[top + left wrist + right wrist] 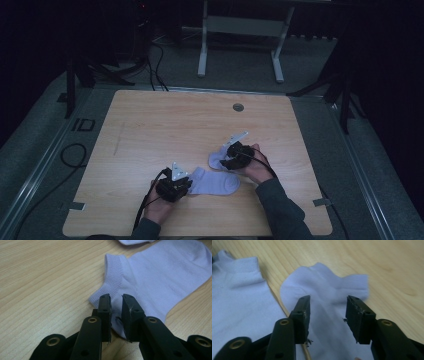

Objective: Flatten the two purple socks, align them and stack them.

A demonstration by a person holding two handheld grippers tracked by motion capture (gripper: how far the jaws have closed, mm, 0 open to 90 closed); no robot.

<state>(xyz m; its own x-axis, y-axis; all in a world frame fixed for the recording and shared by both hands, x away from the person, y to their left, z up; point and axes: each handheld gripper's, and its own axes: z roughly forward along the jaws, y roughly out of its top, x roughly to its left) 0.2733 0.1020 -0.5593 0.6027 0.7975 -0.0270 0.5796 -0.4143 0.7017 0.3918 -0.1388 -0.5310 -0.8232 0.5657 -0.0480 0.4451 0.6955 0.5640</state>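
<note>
Right now I am working two pale lilac socks on the bench (pixel 150 125). My left tongs (pixel 116 305) are nearly together, jaws pinching the edge of the near sock (pixel 160 277) just below its ribbed cuff, with a thin gap between the pads. My right tongs (pixel 328 312) are standing well apart, straddling the second sock (pixel 329 290), which is lying between and beyond the jaws. From the high view, the left tongs (pixel 175 187) and right tongs (pixel 235 156) are sitting at opposite ends of the pair. To do this well, I judge I should be lowering the right jaws flat before closing, catching fabric only. How much cloth the left pads are really gripping is hard to make out, and the dim high view is blurring where one sock ends.
</note>
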